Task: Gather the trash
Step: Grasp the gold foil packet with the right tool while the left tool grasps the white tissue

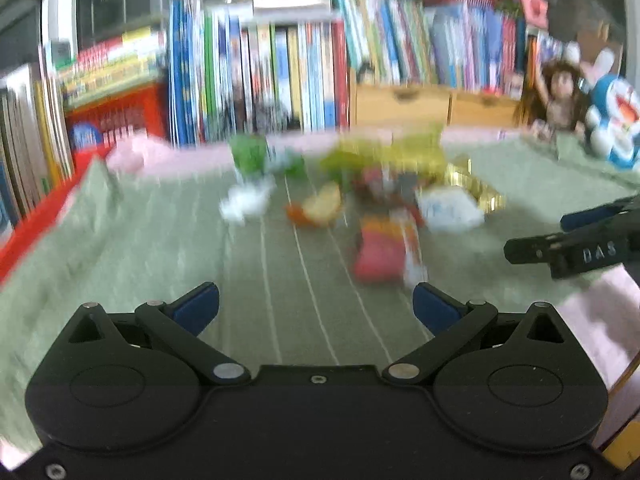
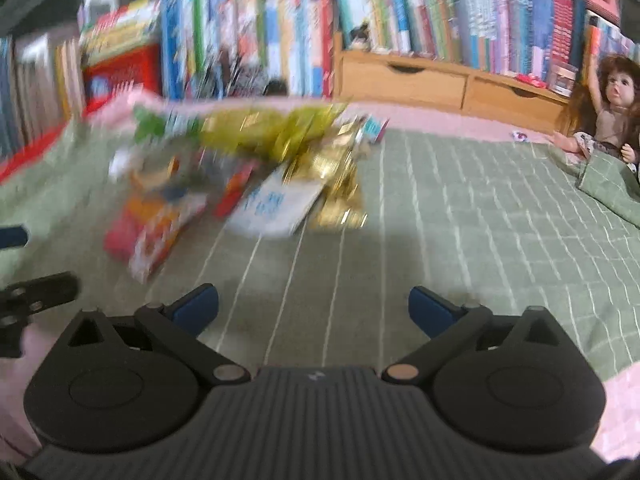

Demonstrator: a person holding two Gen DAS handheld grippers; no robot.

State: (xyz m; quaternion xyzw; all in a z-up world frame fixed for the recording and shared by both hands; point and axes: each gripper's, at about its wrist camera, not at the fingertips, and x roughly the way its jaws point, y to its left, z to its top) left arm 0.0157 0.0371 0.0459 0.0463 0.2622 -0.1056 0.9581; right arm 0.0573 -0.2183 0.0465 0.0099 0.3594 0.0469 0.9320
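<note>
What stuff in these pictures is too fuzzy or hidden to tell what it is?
- Trash pile, left wrist view: motion blur; wrappers show only as colours, and no print can be read.
- Trash pile, right wrist view: its left half is smeared; the gold wrapper is clearer.
- Book spines: titles are blurred.
- Right gripper, left wrist view: cut off by the right edge.
- Blue toy: blurred and partly cut off.

Even indoor light, heavy motion blur esp. left, fisheye-bent edges
</note>
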